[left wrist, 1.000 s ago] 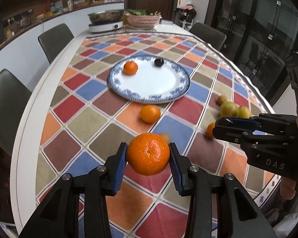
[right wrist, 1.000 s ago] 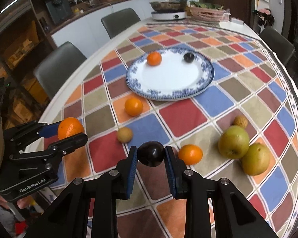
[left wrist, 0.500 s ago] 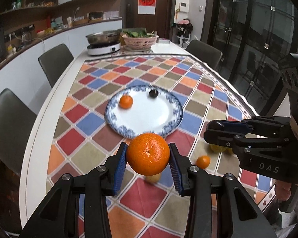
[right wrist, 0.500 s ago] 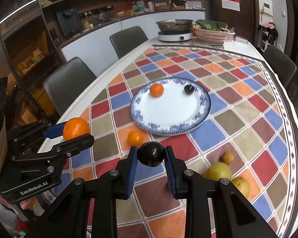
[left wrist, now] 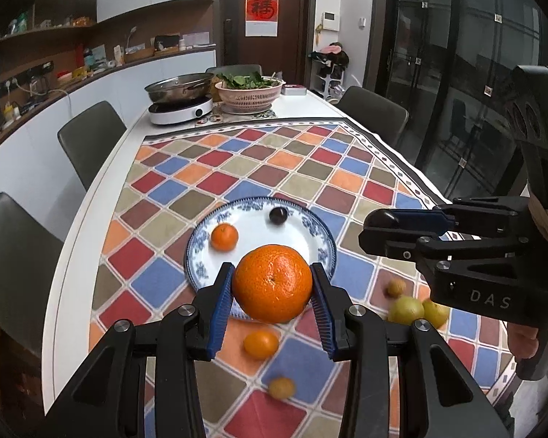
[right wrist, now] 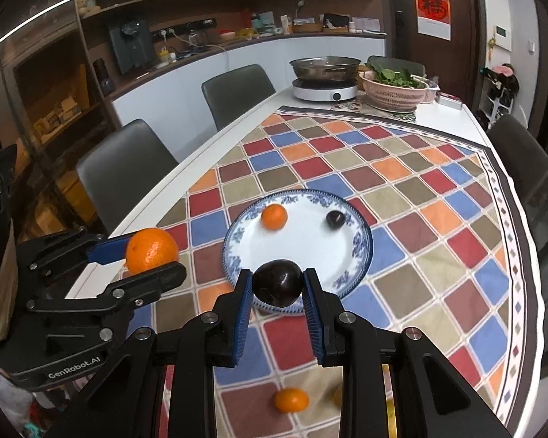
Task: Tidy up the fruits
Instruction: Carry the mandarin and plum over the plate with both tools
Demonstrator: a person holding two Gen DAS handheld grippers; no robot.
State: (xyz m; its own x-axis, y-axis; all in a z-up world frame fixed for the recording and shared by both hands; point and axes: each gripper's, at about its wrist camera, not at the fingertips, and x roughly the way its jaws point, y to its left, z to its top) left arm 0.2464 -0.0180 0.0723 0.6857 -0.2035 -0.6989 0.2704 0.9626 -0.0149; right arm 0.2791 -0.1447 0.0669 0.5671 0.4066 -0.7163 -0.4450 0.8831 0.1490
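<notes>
My left gripper [left wrist: 272, 294] is shut on a large orange [left wrist: 272, 283], held in the air above the near rim of the blue-and-white plate [left wrist: 325, 244]. My right gripper [right wrist: 277, 286] is shut on a dark plum [right wrist: 277, 282], also aloft over the plate's near edge [right wrist: 361, 255]. On the plate lie a small orange [left wrist: 224, 236] and another dark plum [left wrist: 278, 215]. Loose on the chequered cloth near me are two small oranges [left wrist: 261, 345], [left wrist: 281, 388], two green-yellow fruits [left wrist: 405, 310] and a small brown one [left wrist: 397, 287].
An induction cooker with a steel pan [left wrist: 181, 107] and a pink basket of greens [left wrist: 250, 95] stand at the table's far end. Dark chairs [left wrist: 91, 142] line the left side and another [left wrist: 372, 113] the right. Glass doors run along the right.
Both grippers have risen and drawn back with their fruit, so more of the table and room shows and the plate looks smaller and sits right behind the held fruit.
</notes>
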